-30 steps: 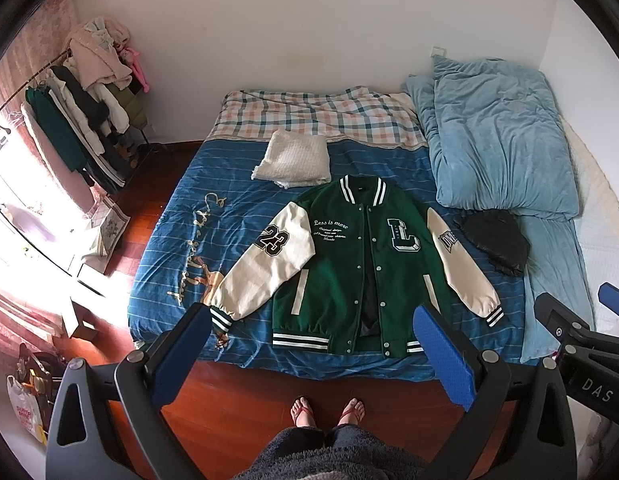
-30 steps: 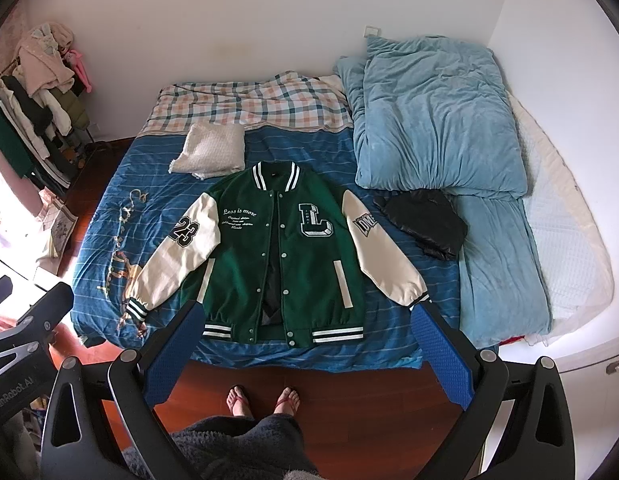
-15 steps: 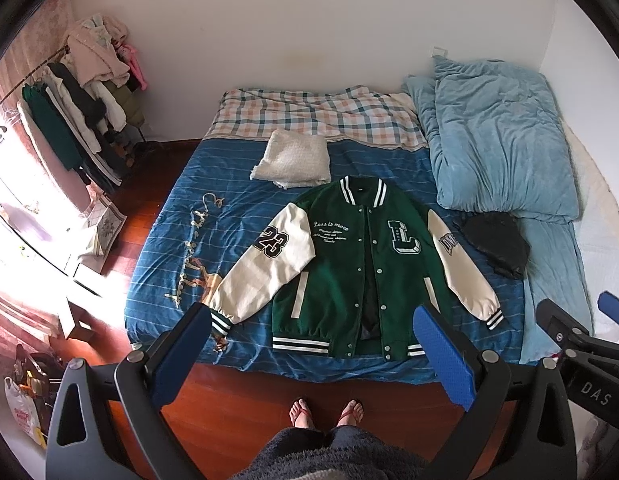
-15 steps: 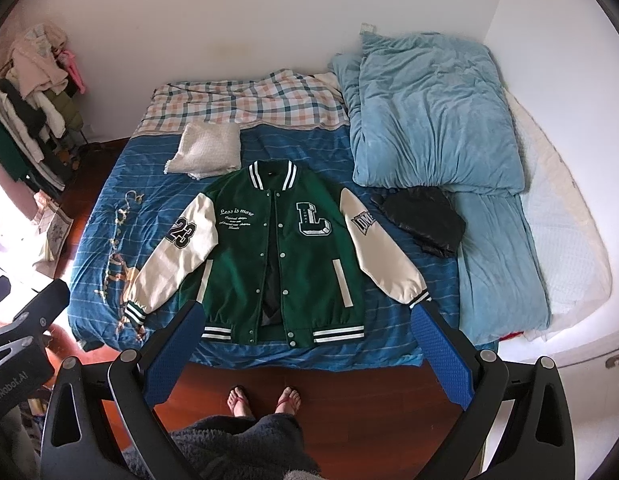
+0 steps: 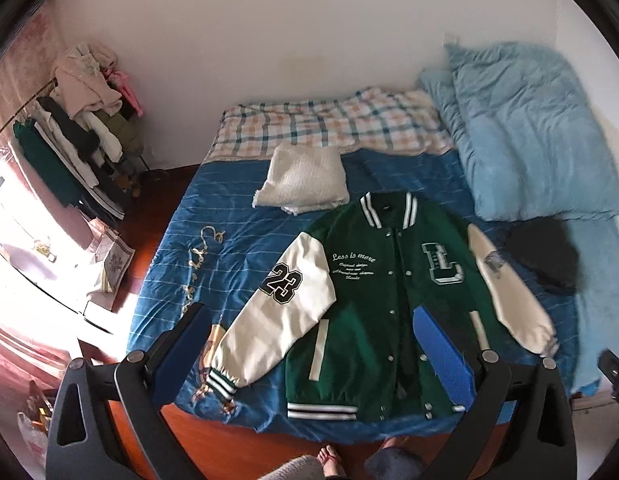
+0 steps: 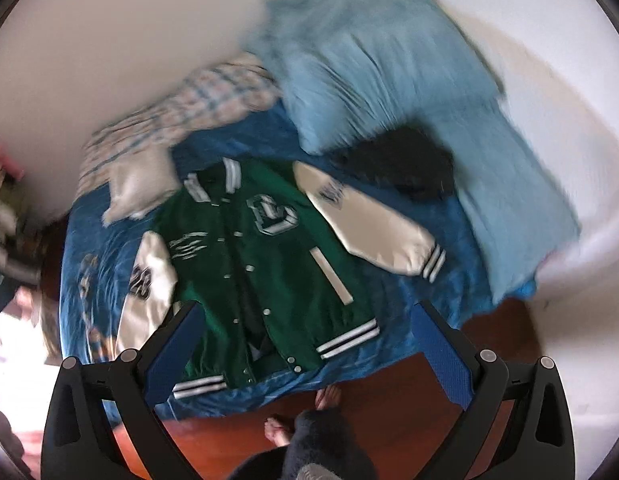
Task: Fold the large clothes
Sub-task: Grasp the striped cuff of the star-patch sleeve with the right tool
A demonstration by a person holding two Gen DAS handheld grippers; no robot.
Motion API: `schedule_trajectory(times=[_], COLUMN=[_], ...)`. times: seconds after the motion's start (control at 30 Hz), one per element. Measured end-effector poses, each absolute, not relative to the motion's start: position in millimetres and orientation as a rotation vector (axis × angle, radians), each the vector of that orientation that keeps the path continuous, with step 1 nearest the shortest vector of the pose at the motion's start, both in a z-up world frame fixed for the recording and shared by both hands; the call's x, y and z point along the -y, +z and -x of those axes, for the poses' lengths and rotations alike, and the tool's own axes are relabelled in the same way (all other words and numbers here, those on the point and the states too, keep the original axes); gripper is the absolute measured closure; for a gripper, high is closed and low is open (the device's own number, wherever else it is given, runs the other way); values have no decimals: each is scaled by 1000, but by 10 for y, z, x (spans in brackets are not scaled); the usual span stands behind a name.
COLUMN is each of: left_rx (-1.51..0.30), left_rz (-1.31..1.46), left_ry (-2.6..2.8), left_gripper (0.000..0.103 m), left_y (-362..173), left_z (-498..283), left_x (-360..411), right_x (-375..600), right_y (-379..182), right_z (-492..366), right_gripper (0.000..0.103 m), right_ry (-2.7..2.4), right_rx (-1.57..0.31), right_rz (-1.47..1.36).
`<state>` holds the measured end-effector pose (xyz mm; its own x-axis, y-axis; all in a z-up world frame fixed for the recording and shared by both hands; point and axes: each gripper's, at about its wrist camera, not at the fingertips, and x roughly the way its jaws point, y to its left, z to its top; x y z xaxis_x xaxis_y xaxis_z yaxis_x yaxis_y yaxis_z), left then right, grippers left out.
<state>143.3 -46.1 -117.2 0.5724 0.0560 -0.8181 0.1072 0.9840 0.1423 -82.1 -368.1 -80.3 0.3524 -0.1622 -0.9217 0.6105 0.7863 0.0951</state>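
Green varsity jacket with cream sleeves lies flat, unfolded, at the blue bed's near edge. Left gripper and right gripper: fingers spread wide, holding nothing, touching nothing.

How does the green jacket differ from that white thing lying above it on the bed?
The jacket is spread flat with sleeves out; the white knit is folded into a compact square. The jacket is green with cream sleeves, patches and snaps; the knit is plain white. The jacket covers far more of the bed. Both lie on the blue sheet, apart from each other.
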Motion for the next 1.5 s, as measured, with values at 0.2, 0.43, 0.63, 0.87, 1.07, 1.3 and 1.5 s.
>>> schedule_trajectory(times=[0.2, 0.43, 0.63, 0.87, 1.07, 1.3, 1.5], left_rx=[-1017, -1197, -1316, -1337, -1300, -1275, -1308], left_rz=[-260, -345, -399, -466, -519, -543, -520], left_ry=[66, 174, 214, 179, 157, 110, 105], left_gripper=[0, 0, 0, 0, 0, 0, 0], left_y=[-2070, -3282, -4269, -4937, -5131, -5231, -5373], left_z=[-1986, -2408, -2660, -2958, -3240, -3390, -3461], left_x=[989, 1420, 1744, 2240, 2548, 2734, 2665], right_x=[4867, 6042, 6641, 6795, 6700, 6750, 6867], right_y=[-2217, -4069, -5364, -5856, -5690, -5487, -5960], right_z=[800, 1081, 1271, 1022, 699, 268, 39], right_gripper=[34, 33, 33, 29, 44, 77, 85], right_ry=[-630, -727, -847, -990, -994, -937, -885], right_rx=[-1174, -1173, -1021, -779, -663, -660, -695], right_rz=[-715, -1190, -1462, -1526, -1499, -1331, -1524])
